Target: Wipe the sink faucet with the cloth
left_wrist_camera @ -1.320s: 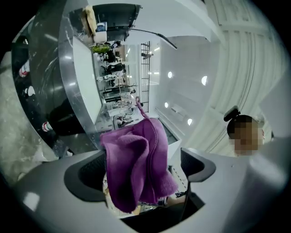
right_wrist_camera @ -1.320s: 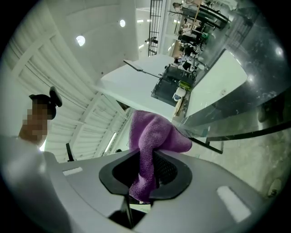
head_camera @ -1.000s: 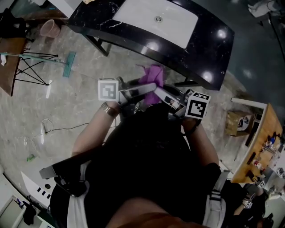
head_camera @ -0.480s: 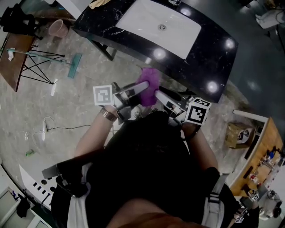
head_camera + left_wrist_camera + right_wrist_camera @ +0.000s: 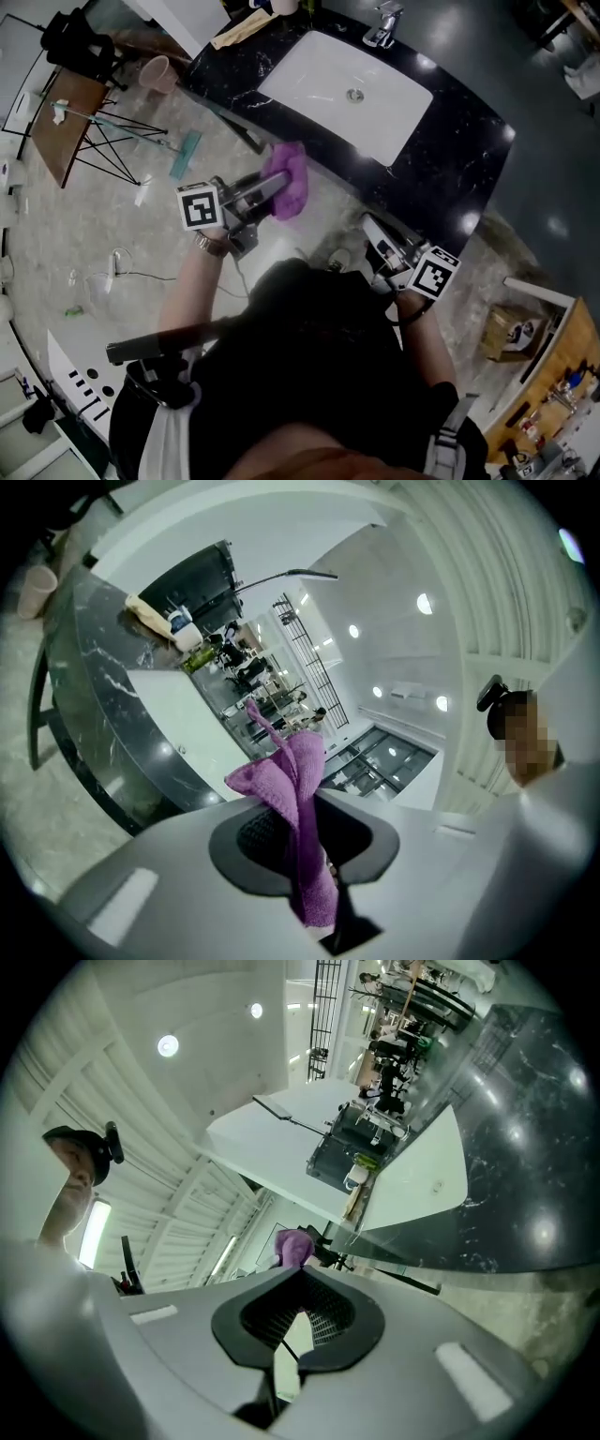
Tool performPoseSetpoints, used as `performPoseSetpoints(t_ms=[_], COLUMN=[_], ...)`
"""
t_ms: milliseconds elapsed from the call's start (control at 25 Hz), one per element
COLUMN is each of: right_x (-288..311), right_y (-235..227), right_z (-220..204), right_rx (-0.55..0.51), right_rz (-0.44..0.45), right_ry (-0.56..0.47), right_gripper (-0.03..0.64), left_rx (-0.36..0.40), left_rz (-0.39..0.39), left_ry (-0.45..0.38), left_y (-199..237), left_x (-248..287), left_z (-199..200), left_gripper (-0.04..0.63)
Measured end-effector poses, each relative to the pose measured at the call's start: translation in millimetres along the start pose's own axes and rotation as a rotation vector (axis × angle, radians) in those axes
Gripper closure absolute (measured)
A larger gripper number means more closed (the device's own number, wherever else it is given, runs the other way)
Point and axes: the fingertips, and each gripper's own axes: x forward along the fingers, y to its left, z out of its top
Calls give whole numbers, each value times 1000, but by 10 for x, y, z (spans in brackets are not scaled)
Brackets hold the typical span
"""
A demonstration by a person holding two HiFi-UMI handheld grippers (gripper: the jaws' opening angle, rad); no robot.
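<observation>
In the head view the purple cloth (image 5: 286,180) hangs from my left gripper (image 5: 269,190), whose jaws have just closed on it, in front of the black counter (image 5: 450,159). The left gripper view shows the cloth (image 5: 298,789) pinched between the pads and sticking up past them. The white sink (image 5: 328,103) lies beyond, with the chrome faucet (image 5: 382,26) at its far rim. My right gripper (image 5: 378,241) is off to the right, apart from the cloth; its jaws have just closed with nothing between them (image 5: 292,1324). From there the cloth (image 5: 294,1246) shows to the left.
A mop (image 5: 183,155), a pink bucket (image 5: 157,70) and a small wooden table on a folding stand (image 5: 70,122) are on the floor at left. A cable (image 5: 117,272) lies near my left side. A cardboard box (image 5: 506,328) sits at right. Bottles (image 5: 183,630) stand on the counter's end.
Both grippers were together at the cloth. Now the left holds it alone and has moved left toward the counter, while the right has let go, pulled away to the right and shut.
</observation>
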Motion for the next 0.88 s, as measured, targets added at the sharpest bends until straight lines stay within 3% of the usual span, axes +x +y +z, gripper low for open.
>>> performPoseSetpoints(t_ms=[240, 440, 680, 880], right_x=[-195, -220, 57, 312], right_y=[-193, -342, -500, -585], right_z=[223, 399, 633, 843], right_rx=[18, 51, 50, 45], right_rz=[-26, -54, -150, -290], right_ry=[-91, -175, -296, -493], right_gripper=[603, 603, 603, 603], left_rx=[86, 140, 224, 198], left_rz=[97, 81, -17, -152], left_ry=[-6, 23, 107, 200], left_y=[166, 258, 431, 679], left_x=[-29, 261, 873, 1445], left_z=[563, 1091, 1827, 2400], left_gripper=[526, 526, 526, 526])
